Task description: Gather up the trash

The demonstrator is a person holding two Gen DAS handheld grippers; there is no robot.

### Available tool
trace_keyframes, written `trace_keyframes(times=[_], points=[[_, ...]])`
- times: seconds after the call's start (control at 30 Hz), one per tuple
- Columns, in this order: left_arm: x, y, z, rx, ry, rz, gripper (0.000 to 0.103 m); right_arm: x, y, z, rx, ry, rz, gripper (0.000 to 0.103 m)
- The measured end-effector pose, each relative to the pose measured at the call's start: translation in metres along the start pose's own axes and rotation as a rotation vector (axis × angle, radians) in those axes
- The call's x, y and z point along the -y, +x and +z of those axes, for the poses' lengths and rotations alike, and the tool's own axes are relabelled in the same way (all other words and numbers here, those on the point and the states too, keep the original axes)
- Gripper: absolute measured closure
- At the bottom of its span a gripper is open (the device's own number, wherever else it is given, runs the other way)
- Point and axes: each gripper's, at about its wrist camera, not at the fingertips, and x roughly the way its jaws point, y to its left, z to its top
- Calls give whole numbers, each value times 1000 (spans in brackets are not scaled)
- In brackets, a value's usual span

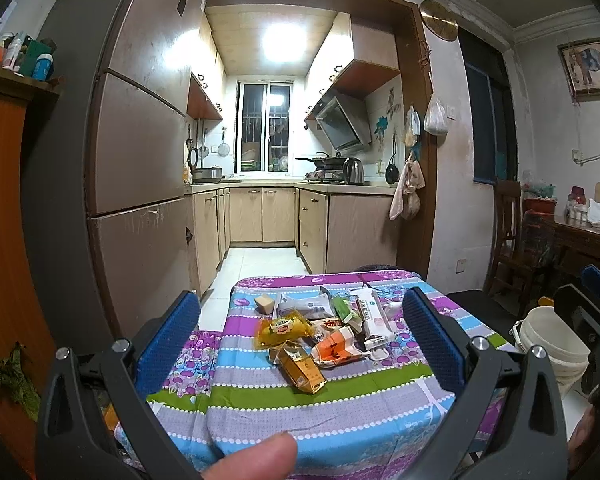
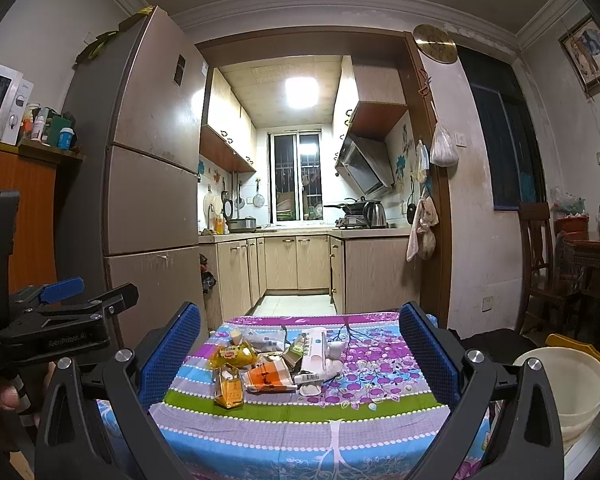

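A pile of trash wrappers (image 1: 320, 332) lies on a small table with a flowered striped cloth (image 1: 300, 404): a yellow packet (image 1: 284, 330), a golden box (image 1: 302, 370), an orange-white carton (image 1: 336, 346) and a long white wrapper (image 1: 374, 316). The pile also shows in the right wrist view (image 2: 272, 364). My left gripper (image 1: 300, 334) is open and empty, held above the table's near side, short of the pile. My right gripper (image 2: 298, 354) is open and empty, also short of the pile. A white bucket (image 2: 564, 388) stands on the floor to the table's right.
A tall fridge (image 2: 152, 184) stands left of the table. A kitchen doorway with cabinets (image 2: 296, 264) lies behind it. A wooden chair (image 2: 540, 264) and dark table (image 2: 592, 252) are at the right. The left gripper's body (image 2: 60, 324) shows at the left.
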Motion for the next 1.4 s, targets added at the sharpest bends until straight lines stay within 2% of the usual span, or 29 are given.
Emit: trace_keyframes(times=[0.37, 1.4], points=[[-2, 2, 1, -6, -2, 2, 5, -4, 15, -17, -6, 5, 0, 4], [-5, 2, 2, -10, -5, 6, 5, 0, 9, -7, -13, 4, 1, 4]])
